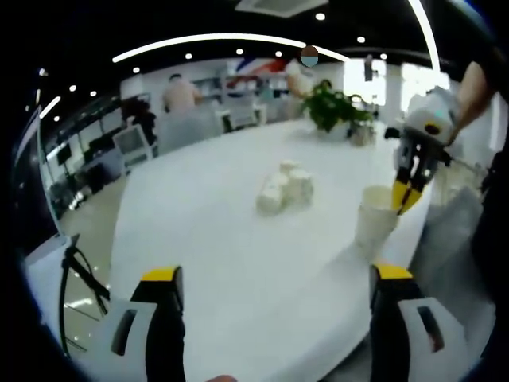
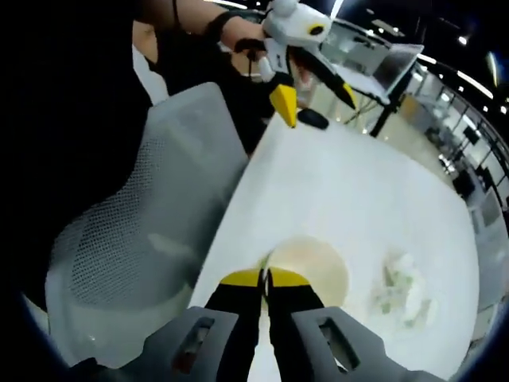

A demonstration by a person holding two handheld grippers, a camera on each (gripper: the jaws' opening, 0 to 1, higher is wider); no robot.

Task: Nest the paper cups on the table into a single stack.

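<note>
Open-plan office space stretches behind everything, with ceiling lights, desks and monitors along the upper left of the left gripper view and more desks at the upper right of the right gripper view. Largest in both views is the white table, which runs from the bottom of the left gripper view up to a green potted plant near the top centre. A grey mesh chair takes up the left side of the right gripper view, just beside the table edge. The left gripper rises from the bottom of its own view with its yellow-tipped jaws set wide apart and nothing between them; it also appears at the top centre of the right gripper view, held by a hand. The right gripper has its jaws pinched together on the rim of a paper cup, at the lower centre of its view; in the left gripper view that cup stands at the right edge of the table. A loose cluster of paper cups sits mid-table, apparently some tipped over, though blur makes that uncertain. No writing or labels can be read anywhere.
</note>
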